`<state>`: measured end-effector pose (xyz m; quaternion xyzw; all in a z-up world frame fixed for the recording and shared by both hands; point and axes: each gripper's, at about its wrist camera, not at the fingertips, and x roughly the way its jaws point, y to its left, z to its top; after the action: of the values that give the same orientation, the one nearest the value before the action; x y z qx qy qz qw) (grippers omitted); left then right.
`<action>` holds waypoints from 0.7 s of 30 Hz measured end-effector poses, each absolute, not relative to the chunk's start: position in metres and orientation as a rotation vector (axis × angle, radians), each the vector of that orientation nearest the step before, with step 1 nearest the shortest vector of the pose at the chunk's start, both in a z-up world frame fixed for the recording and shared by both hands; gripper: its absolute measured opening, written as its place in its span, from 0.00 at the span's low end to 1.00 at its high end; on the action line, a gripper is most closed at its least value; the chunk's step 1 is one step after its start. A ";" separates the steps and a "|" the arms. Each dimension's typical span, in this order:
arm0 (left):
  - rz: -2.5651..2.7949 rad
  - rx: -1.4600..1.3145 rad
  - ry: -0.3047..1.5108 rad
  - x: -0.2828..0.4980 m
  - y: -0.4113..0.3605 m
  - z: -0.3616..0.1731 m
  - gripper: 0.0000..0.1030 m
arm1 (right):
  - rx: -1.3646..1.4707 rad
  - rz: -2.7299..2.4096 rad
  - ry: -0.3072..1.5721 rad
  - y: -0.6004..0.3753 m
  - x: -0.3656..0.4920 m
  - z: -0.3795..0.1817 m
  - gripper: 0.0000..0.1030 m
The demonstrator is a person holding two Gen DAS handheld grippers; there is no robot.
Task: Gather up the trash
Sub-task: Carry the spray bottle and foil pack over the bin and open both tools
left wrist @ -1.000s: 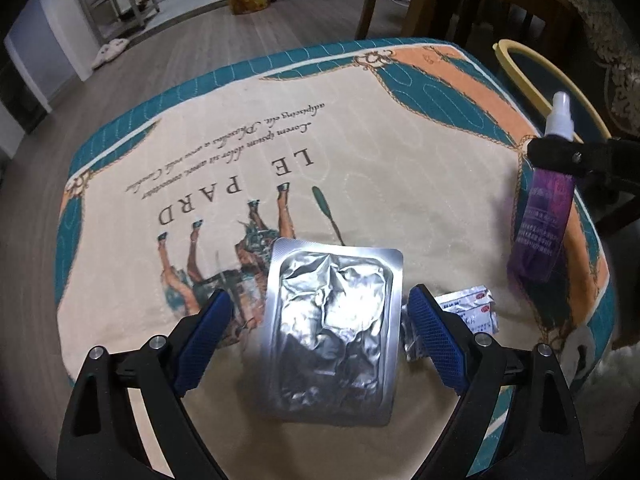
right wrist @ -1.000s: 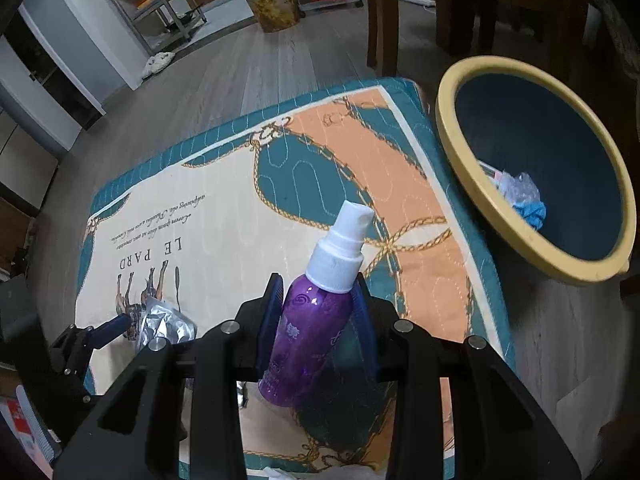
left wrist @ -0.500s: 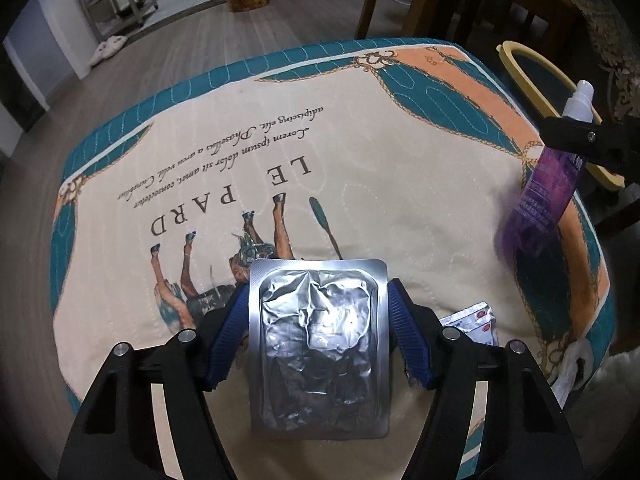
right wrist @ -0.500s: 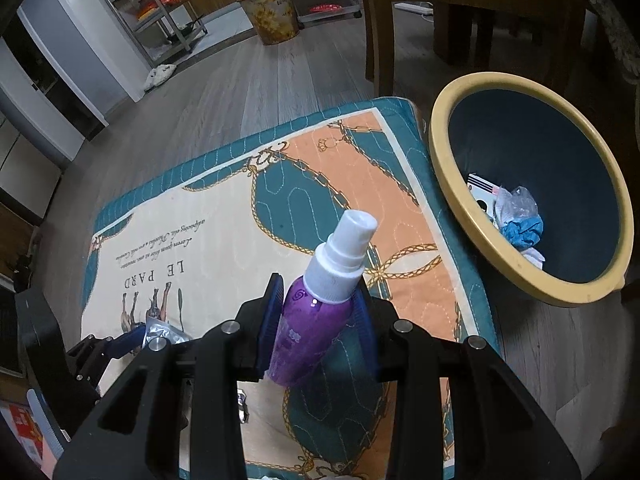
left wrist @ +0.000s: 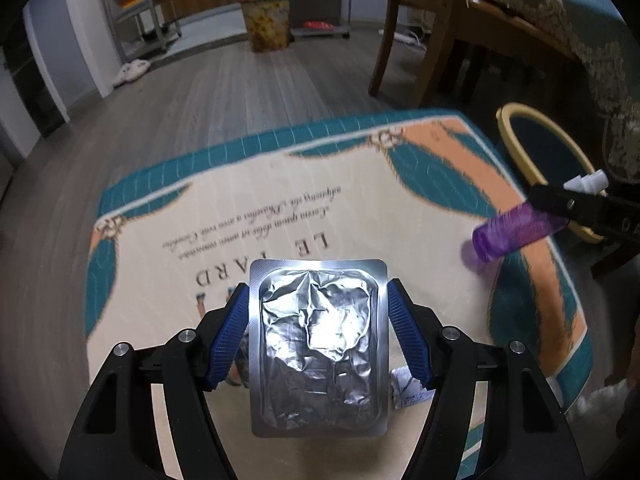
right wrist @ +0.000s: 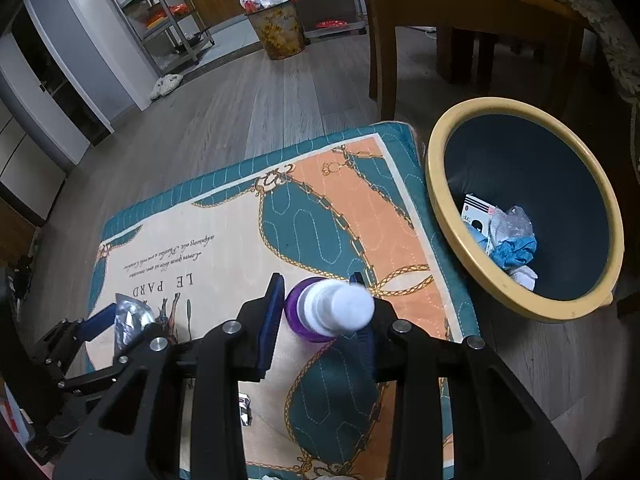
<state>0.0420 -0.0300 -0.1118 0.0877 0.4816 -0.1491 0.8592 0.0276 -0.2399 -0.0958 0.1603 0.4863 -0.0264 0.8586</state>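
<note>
Both views ride on the tools and look steeply down along their fingers at a printed mat [left wrist: 360, 208] on the floor. The left view sits close over the mat's near edge, facing its far edge and the shelves beyond; the right tool [left wrist: 576, 208] enters at its right side. The right view sits close over the mat's right part, facing the far right corner, with the bin [right wrist: 440, 216] to its right and the left tool [right wrist: 120, 320] low at its left. Both share the mat, the bin [left wrist: 516, 148] and the chair legs
</note>
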 end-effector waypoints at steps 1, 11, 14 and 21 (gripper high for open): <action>-0.312 0.179 1.003 0.042 -0.030 -0.109 0.68 | 0.337 -0.056 1.017 -0.241 0.028 -0.095 0.32; -0.318 0.132 0.937 0.048 -0.030 -0.083 0.68 | 0.359 -0.061 0.978 -0.248 0.031 -0.080 0.32; -0.325 0.130 0.900 0.048 -0.030 -0.069 0.68 | 0.383 -0.058 0.954 -0.254 0.033 -0.067 0.32; -0.375 0.073 0.817 0.058 -0.044 -0.032 0.68 | 0.441 -0.073 0.891 -0.301 0.042 -0.013 0.32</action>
<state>0.0576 -0.0438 -0.0317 0.0351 0.3948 -0.1811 0.9000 0.0421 -0.3013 -0.0132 0.2115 0.4273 -0.0352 0.8783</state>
